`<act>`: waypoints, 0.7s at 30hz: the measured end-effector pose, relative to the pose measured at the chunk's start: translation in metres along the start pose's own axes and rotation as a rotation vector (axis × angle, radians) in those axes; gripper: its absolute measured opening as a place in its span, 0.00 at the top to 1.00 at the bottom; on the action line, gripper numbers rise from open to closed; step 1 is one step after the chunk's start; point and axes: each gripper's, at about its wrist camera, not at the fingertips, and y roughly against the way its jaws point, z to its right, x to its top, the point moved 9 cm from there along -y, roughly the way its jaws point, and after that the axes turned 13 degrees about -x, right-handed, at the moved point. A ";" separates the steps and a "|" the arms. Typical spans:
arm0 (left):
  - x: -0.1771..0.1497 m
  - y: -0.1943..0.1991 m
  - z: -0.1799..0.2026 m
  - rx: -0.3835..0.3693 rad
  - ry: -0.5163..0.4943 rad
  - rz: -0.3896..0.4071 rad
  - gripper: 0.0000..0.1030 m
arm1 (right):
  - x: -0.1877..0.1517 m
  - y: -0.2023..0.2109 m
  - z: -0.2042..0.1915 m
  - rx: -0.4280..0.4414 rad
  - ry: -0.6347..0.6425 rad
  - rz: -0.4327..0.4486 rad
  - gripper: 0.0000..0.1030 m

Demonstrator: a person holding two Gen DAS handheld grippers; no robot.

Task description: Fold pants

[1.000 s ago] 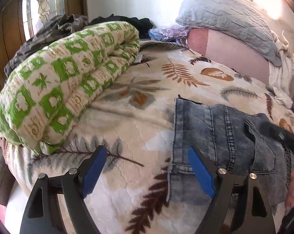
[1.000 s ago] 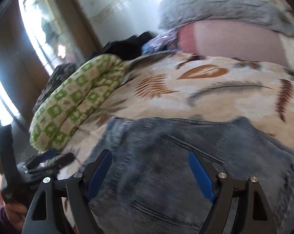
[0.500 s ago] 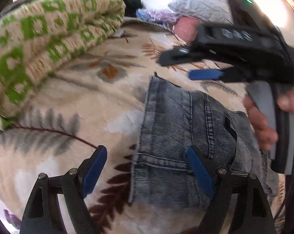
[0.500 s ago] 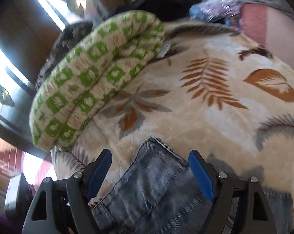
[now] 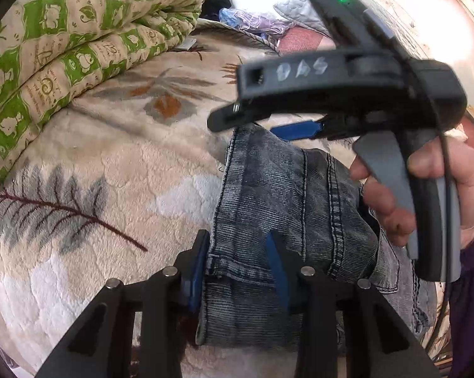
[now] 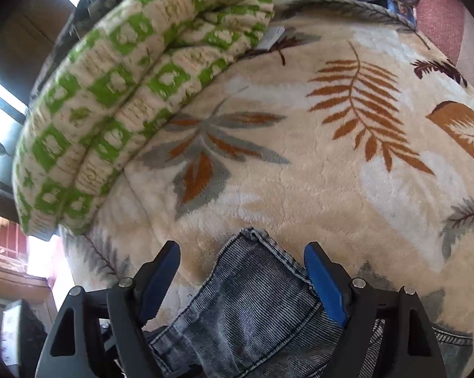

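Grey-blue denim pants (image 5: 287, 195) lie folded on a leaf-patterned blanket; their hem edge faces left. My left gripper (image 5: 238, 267) is partly closed around the near hem corner, its blue pads at either side of the fabric. My right gripper (image 6: 241, 280) is open, its pads straddling the far hem corner (image 6: 252, 236) just above the denim. The right gripper also shows in the left wrist view (image 5: 262, 126), held by a hand over the pants' far edge.
A rolled green-and-cream quilt (image 5: 64, 47) lies along the left of the bed (image 6: 331, 173). Pillows and a plastic bag (image 5: 252, 19) sit at the back. A window and wooden frame are at the far left (image 6: 4, 110).
My left gripper has closed in from wide open onto the near hem corner. My right gripper has lowered toward the far hem corner and stays open.
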 end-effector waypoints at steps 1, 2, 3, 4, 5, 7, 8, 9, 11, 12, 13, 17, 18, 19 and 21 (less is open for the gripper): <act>0.000 0.000 -0.001 0.004 -0.004 0.002 0.67 | -0.002 -0.004 0.001 -0.012 0.001 -0.007 0.19; 0.001 0.000 -0.002 0.007 -0.008 0.002 0.68 | -0.004 -0.007 0.001 -0.017 0.004 -0.014 0.21; 0.001 -0.001 -0.002 0.009 -0.013 0.002 0.69 | -0.005 -0.009 0.002 -0.028 0.006 -0.012 0.32; 0.001 -0.001 -0.002 0.011 -0.017 0.004 0.71 | -0.006 -0.011 0.004 -0.049 0.012 -0.014 0.39; 0.001 -0.001 -0.002 0.010 -0.024 0.007 0.72 | -0.008 -0.013 0.008 -0.070 0.010 -0.019 0.49; 0.002 -0.002 -0.001 0.001 -0.033 0.008 0.76 | -0.009 -0.011 0.013 -0.067 -0.015 -0.017 0.63; 0.003 -0.002 -0.001 -0.004 -0.035 0.010 0.77 | -0.009 -0.009 0.016 -0.066 -0.032 -0.018 0.73; 0.004 -0.002 -0.001 -0.009 -0.036 0.011 0.77 | -0.010 -0.007 0.018 -0.054 -0.046 -0.012 0.81; 0.005 -0.002 -0.001 -0.017 -0.041 0.013 0.78 | -0.011 0.002 0.020 -0.060 -0.054 0.017 0.84; 0.006 -0.002 -0.001 -0.021 -0.041 0.014 0.78 | -0.012 0.006 0.020 -0.068 -0.054 0.030 0.85; 0.006 -0.002 -0.001 -0.027 -0.041 0.017 0.79 | -0.013 0.012 0.021 -0.076 -0.059 0.048 0.86; 0.008 0.004 0.003 -0.053 -0.039 0.034 0.81 | -0.017 0.038 0.025 -0.063 -0.111 0.117 0.87; 0.009 0.005 0.004 -0.058 -0.040 0.039 0.81 | -0.019 0.046 0.027 -0.056 -0.126 0.138 0.87; 0.010 0.006 0.007 -0.061 -0.044 0.045 0.81 | -0.020 0.055 0.029 -0.046 -0.145 0.159 0.87; 0.011 0.010 0.013 -0.071 -0.056 0.061 0.81 | -0.026 0.073 0.036 -0.012 -0.192 0.208 0.87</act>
